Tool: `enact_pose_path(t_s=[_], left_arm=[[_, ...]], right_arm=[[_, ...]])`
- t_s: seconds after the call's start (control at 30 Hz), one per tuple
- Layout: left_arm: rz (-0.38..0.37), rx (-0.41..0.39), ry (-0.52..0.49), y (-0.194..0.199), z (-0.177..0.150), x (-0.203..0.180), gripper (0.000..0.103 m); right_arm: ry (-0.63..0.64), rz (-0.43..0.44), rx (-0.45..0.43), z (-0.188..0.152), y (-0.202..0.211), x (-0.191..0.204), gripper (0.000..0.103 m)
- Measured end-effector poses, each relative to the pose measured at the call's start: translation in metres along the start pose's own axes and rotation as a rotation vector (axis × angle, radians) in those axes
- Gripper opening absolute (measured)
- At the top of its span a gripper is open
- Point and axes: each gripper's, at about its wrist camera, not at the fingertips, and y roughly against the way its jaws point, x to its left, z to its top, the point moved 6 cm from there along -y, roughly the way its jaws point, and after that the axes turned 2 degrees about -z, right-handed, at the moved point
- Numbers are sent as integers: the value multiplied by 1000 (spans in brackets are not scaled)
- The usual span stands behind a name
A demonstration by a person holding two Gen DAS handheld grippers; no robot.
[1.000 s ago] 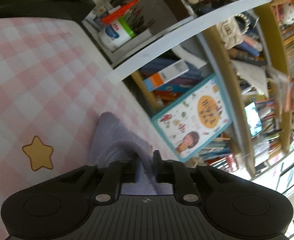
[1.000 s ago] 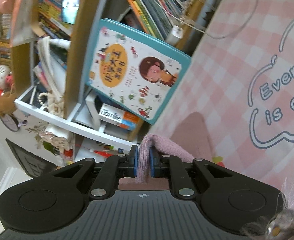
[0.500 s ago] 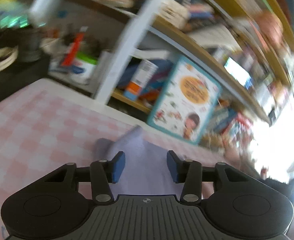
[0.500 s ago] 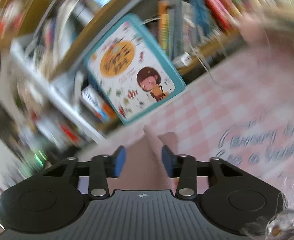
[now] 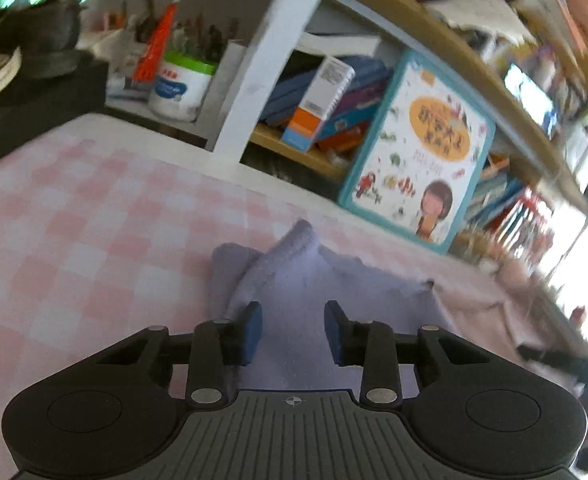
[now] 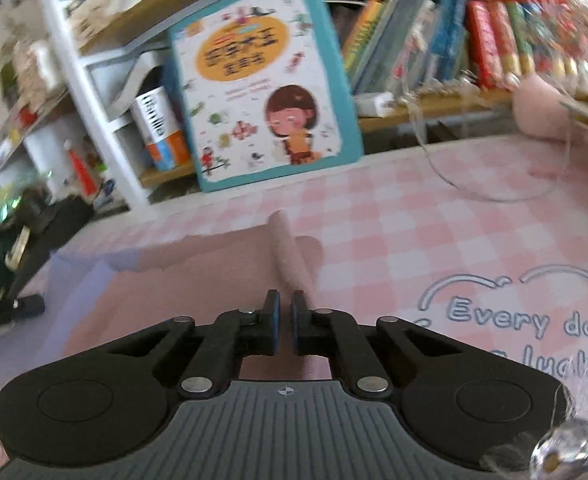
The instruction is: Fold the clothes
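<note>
**Both grippers let go of the cloth**

Since 1 s ago, both grippers had let go of the cloth: back then each one pinched a fold, and by now none was held. The left gripper (image 5: 293, 332) had its jaws wide apart, w/ soft purple cloth (image 5: 314, 280) lying under and between them, not held. The right gripper (image 6: 285, 322) had its jaws nearly together, just a thin gap left, nothing in it.

The cloth lay flat on the pink-and-white check table cover (image 5: 94, 220), near the back edge by the shelf. It looked fuzzy, like a towel or knit. Its long side ran left to right across the table. The left cam showed it purple w/ a pointy corner (image 5: 304, 226) sticking up toward the shelf. The right cam showed a pink part (image 6: 214, 280) w/ a raised ridge (image 6: 290, 256) running away from the jaws, and a purple part (image 6: 78, 280) off to the left. Can't tell if it was 1 piece or 2.

A big picture book (image 6: 262, 80) w/ a teal edge leaned on the wood shelf (image 5: 294, 152) behind. Blue letters (image 6: 526, 320) were printed on the cover.
</note>
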Motion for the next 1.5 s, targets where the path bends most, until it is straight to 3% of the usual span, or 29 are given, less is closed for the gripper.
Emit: enact_pose_path(t_s=[0.03, 0.13, 0.2, 0.23, 0.33, 0.4, 0.43, 0.5, 0.63, 0.8, 0.83, 0.87, 0.93, 1.03, 1.13, 1.17, 1.5], left_arm=[[-1, -13, 11, 4, 1, 2, 34], [43, -81, -86, 22, 7, -3, 35], [61, -68, -144, 25, 7, -6, 44], [73, -48, -166, 23, 6, -6, 46], [127, 12, -218, 14, 0, -6, 46], [147, 46, -229, 7, -4, -4, 39], [127, 59, -218, 5, -6, -3, 16], [101, 40, -194, 10, -6, -2, 4], [-40, -98, -40, 41, 11, 0, 5], [52, 0, -69, 24, -2, 9, 11], [70, 21, -78, 19, -5, 10, 19], [60, 27, -83, 18, -7, 10, 35], [34, 24, -91, 17, -10, 10, 49], [27, 36, -64, 12, -13, 13, 44], [1, 43, -7, 10, -15, 17, 30], [-3, 43, 6, 11, -15, 18, 26], [24, 53, 23, 38, -17, 39, 25]], right_arm=[[-8, -7, -4, 1, 2, -2, 4], [-9, -10, -14, 2, 10, -4, 8], [-2, 3, -12, 2, 15, -3, 16], [0, 16, -5, 1, 16, -2, 25], [32, -4, 23, -3, 13, 1, 27], [35, -8, 34, -6, 10, 1, 15], [25, 2, 34, -6, 9, 1, 8], [15, 5, 22, -3, 11, 2, 7], [-18, 58, -53, 5, 24, 3, 6], [-25, 17, 16, -2, 9, -1, 9], [-42, 12, 27, -5, 6, -3, 18], [-55, 14, 30, -6, 5, -5, 32], [-77, 24, 32, -9, 6, -8, 37], [-97, 40, 43, -12, 5, -11, 36], [-139, 86, 63, -13, 4, -11, 17], [-154, 93, 66, -14, 4, -10, 16], [-193, 158, 115, -30, 15, 14, 15]])
